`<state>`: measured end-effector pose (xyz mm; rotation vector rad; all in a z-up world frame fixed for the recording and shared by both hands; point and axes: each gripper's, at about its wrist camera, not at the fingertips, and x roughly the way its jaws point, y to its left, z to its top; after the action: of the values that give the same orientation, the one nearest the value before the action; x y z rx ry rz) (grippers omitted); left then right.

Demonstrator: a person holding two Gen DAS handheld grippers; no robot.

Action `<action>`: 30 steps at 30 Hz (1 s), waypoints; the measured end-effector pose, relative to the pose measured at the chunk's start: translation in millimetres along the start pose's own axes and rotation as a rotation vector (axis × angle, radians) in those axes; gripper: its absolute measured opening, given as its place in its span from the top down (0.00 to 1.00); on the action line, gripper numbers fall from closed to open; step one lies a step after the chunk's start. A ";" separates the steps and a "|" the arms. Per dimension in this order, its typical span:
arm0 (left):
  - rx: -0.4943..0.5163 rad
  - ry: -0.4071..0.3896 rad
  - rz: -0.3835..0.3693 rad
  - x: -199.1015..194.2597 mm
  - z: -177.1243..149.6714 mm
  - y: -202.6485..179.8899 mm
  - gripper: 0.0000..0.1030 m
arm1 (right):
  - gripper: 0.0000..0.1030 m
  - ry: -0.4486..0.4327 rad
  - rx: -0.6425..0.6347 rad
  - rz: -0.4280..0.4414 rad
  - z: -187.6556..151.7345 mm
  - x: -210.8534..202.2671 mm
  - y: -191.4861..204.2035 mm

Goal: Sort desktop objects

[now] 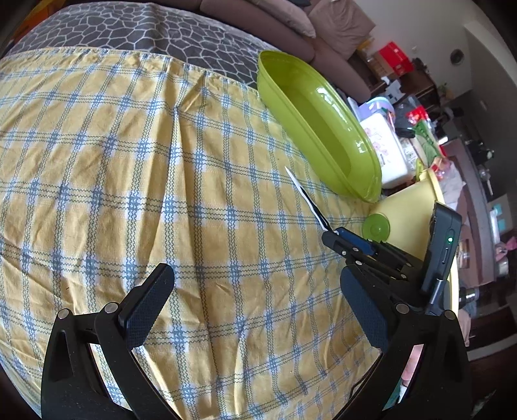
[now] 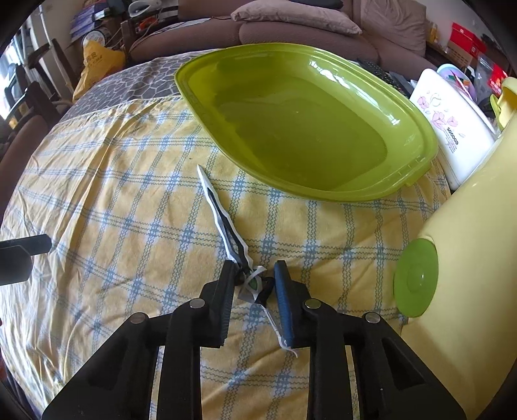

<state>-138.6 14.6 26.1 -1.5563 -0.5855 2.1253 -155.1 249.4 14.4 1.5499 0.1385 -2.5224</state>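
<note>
A flat black-and-white toy sword (image 2: 223,219) lies on the checked yellow tablecloth (image 2: 129,206), its tip toward the green tray (image 2: 416,161). My right gripper (image 2: 253,274) has its fingers on both sides of the sword's hilt, with a gap still showing to the right finger (image 2: 284,300). In the left wrist view the right gripper (image 1: 352,248) holds the sword (image 1: 305,197) near the tray (image 1: 355,135). My left gripper (image 1: 255,290) is wide open and empty above the cloth.
A pale yellow container (image 2: 478,245) with a green round cap (image 2: 416,286) stands at the right. A white flowered box (image 2: 452,129) sits behind the tray. A sofa with cushions (image 2: 290,19) lies beyond the table. The left gripper's finger (image 2: 26,248) shows at the left edge.
</note>
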 end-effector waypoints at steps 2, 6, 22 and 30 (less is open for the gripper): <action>-0.006 0.003 -0.013 0.8 -0.2 -0.5 0.00 | 0.77 0.001 -0.001 0.023 0.1 -1.1 1.6; -0.012 0.006 -0.030 2.9 -0.1 -2.5 0.00 | 0.77 0.000 -0.005 0.086 0.7 -7.6 8.2; -0.102 -0.065 -0.255 -12.3 10.9 2.2 0.55 | 0.77 -0.087 -0.163 0.240 -2.8 -70.8 83.4; -0.175 -0.092 -0.319 -17.8 11.4 12.9 0.93 | 0.77 -0.089 -0.188 0.267 -2.4 -72.7 102.1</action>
<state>-146.0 -7.0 35.6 -1.3496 -1.0039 1.9514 -100.5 157.2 79.5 1.2886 0.1415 -2.2929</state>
